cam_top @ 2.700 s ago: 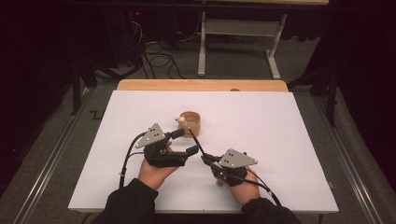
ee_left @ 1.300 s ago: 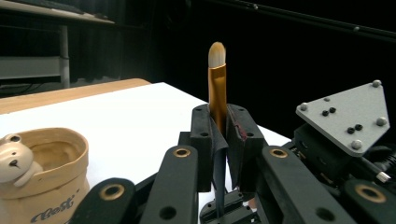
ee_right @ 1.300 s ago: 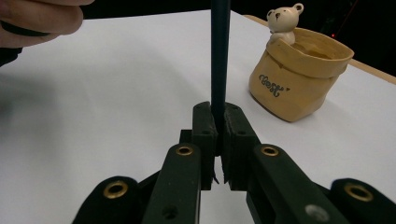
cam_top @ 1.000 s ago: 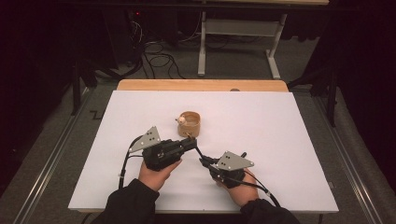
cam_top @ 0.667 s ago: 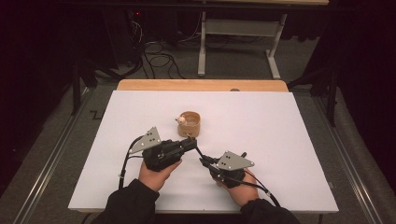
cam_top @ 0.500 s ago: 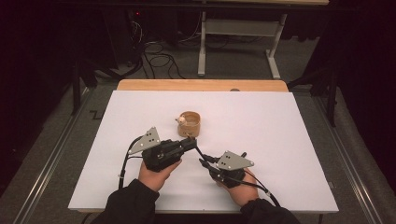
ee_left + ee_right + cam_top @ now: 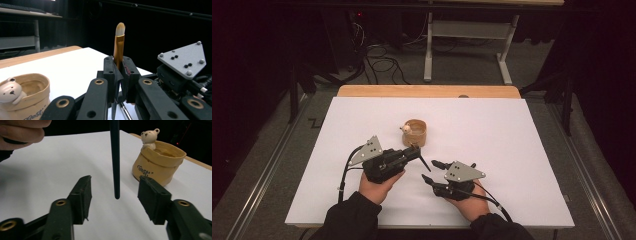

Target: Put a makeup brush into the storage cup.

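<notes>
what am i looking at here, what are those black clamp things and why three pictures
A person sits at a white table and holds a hand-operated clamp tool, a gripper with two black jaws, in each hand. There is no robot arm.

The wide picture comes from a fixed camera above the table. The other two come from small cameras riding on each gripper, looking along its jaws.

On the table stands a small tan pot with a little bear figure on its rim.

The left gripper is shut on a paintbrush, gripping it near the golden metal part, with the bristles pointing up in that view. The right gripper has just been opening: its jaws stand apart on either side of the brush's dark handle and do not touch it. So the brush now hangs from the left gripper alone.
</notes>
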Available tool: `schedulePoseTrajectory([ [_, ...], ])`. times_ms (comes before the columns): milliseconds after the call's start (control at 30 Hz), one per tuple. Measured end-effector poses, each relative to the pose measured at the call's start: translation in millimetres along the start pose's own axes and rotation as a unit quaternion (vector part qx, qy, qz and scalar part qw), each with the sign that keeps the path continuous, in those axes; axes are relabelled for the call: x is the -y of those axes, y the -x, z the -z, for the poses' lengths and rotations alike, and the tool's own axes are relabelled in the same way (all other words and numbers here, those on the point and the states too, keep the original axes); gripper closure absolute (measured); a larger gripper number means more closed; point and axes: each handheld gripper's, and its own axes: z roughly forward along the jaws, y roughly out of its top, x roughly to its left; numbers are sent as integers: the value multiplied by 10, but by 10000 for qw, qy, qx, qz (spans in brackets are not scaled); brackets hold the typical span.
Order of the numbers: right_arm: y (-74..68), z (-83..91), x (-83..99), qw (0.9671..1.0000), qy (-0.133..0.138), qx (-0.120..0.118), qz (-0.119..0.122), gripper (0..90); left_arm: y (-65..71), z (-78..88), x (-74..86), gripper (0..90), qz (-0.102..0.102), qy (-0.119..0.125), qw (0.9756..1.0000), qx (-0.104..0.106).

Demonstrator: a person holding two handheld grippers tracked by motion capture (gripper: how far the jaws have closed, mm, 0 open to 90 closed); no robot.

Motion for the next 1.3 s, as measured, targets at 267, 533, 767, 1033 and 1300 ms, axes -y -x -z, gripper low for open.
schedulePoseTrajectory([
  [267,26,49,-9,9998,103,125,-139,289,-27,30,13,837,-49,-53,9999,-156],
  [533,83,81,1,9991,122,229,-339,178,-85,65,19,837,-50,-110,9994,-325],
  [767,123,101,10,9986,115,311,-402,146,-143,117,15,836,-101,-141,9988,-463],
  [1033,173,135,18,9978,112,425,-505,62,-194,180,-1,836,-146,-154,9978,-621],
  [1300,243,187,32,9972,104,482,-562,11,-267,257,-20,836,-170,-139,9966,-796],
])
